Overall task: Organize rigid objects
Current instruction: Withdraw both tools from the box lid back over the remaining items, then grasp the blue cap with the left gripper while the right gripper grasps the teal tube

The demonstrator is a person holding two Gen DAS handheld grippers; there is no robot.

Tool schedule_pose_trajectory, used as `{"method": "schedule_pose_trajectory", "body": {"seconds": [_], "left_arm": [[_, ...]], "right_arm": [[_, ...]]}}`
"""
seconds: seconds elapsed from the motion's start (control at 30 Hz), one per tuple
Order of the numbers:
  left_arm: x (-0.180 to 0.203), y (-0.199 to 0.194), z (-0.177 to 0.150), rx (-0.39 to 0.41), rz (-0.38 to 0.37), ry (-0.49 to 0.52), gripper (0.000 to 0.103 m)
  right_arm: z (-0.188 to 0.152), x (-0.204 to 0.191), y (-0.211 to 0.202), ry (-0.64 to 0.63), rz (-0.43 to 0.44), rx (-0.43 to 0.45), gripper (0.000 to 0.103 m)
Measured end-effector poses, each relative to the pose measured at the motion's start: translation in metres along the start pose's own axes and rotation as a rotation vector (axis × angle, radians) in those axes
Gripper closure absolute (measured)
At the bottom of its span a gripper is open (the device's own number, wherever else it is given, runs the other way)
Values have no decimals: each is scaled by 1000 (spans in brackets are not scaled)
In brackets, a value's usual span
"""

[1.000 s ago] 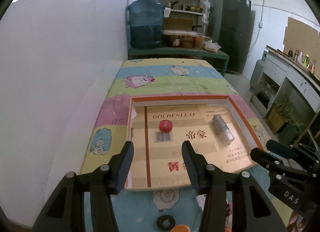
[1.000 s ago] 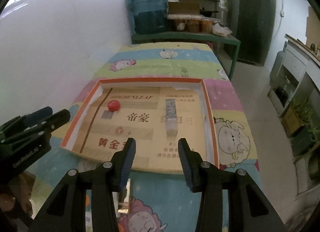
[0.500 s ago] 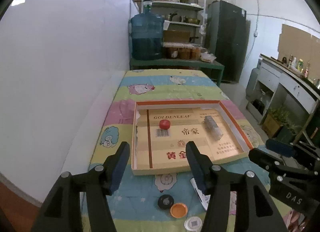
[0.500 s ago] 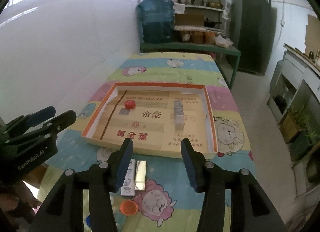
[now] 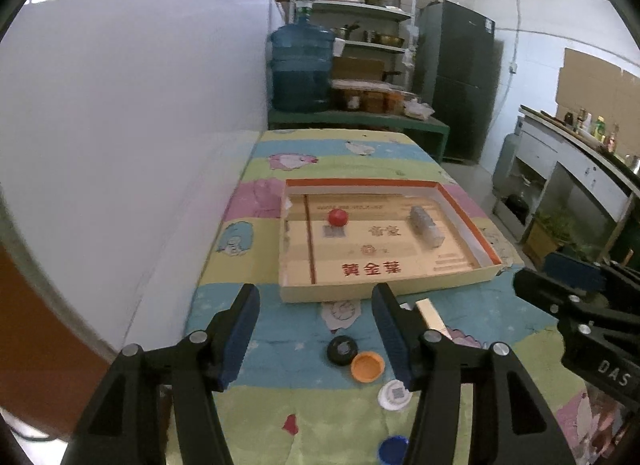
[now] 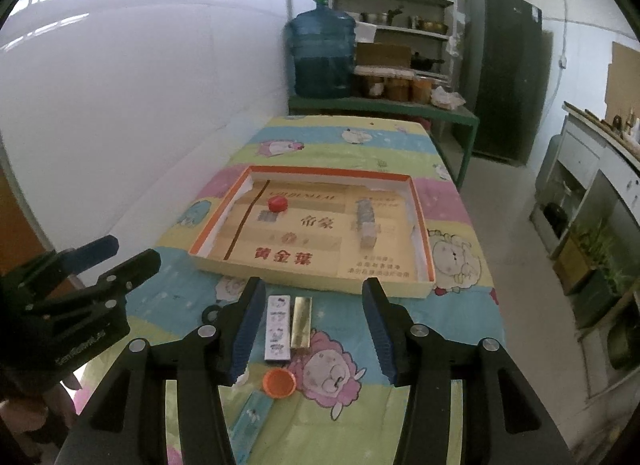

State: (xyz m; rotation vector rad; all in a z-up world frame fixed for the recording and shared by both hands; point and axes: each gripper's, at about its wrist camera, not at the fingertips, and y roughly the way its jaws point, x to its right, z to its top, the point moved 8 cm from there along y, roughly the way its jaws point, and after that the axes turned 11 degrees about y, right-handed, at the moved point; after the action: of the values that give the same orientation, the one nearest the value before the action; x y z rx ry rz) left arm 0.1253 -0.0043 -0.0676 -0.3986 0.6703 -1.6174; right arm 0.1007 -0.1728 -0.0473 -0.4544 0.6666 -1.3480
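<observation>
both tongs (image 5: 314, 329) pulled back, tray (image 5: 384, 293) farther

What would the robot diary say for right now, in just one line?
left tongs: open, empty | right tongs: open, empty | in box: red cap, clear block | outside: orange cap

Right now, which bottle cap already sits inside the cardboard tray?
The red cap, alone in the tray; the black cap and orange cap lie outside on the cloth.
</observation>
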Motion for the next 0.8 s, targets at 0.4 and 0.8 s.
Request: {"method": "schedule_pose_trajectory", "body": {"seconds": [0.4,0.8], "left_arm": [[-10,-16,-29,-21,-3,-55,45],[3,-19,-66,-23,-35,-34,45]], "right_arm": [[-39,4,-12,26,-11,-30,51],[-115,-4,17,69,-9,-173,51]]}}
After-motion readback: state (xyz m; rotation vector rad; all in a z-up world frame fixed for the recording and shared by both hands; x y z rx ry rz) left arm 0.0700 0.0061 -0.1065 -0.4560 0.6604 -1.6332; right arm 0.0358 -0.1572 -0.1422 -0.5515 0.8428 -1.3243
